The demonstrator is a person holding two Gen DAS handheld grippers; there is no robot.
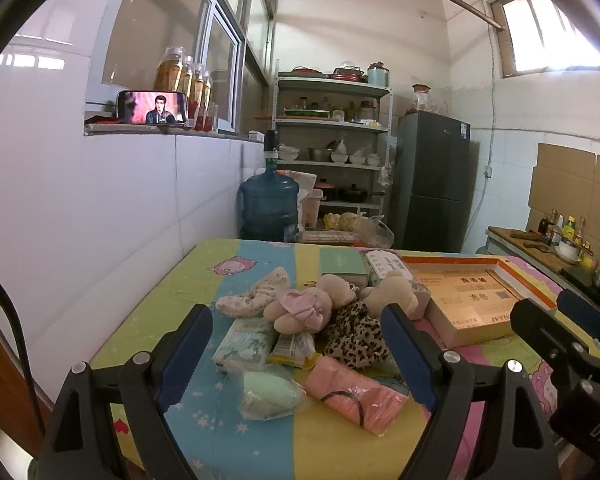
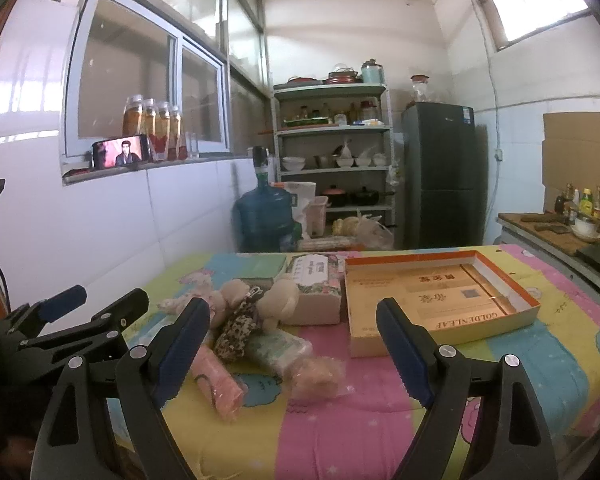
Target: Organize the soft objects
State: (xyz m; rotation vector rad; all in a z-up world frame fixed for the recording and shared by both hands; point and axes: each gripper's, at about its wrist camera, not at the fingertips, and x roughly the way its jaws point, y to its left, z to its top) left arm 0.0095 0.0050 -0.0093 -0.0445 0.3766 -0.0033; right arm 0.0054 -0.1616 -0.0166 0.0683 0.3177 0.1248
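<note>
On the tabletop under its striped cartoon cloth, the soft pile sits unsorted: beige plush toys, leopard-print fabric piece, pink folded cloth, wrapped green sponge. Shallow orange-rimmed cardboard box tray just beside it looks empty, so nothing is done yet. Left hand-held gripper and right hand-held gripper both spread wide, holding nothing. Open cloth on the near right; white wall close on the left.

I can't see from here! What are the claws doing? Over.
Both claws, left and right, open, empty. Soft toys piled on table, untouched. Open box empty. Nothing blocking.
</note>
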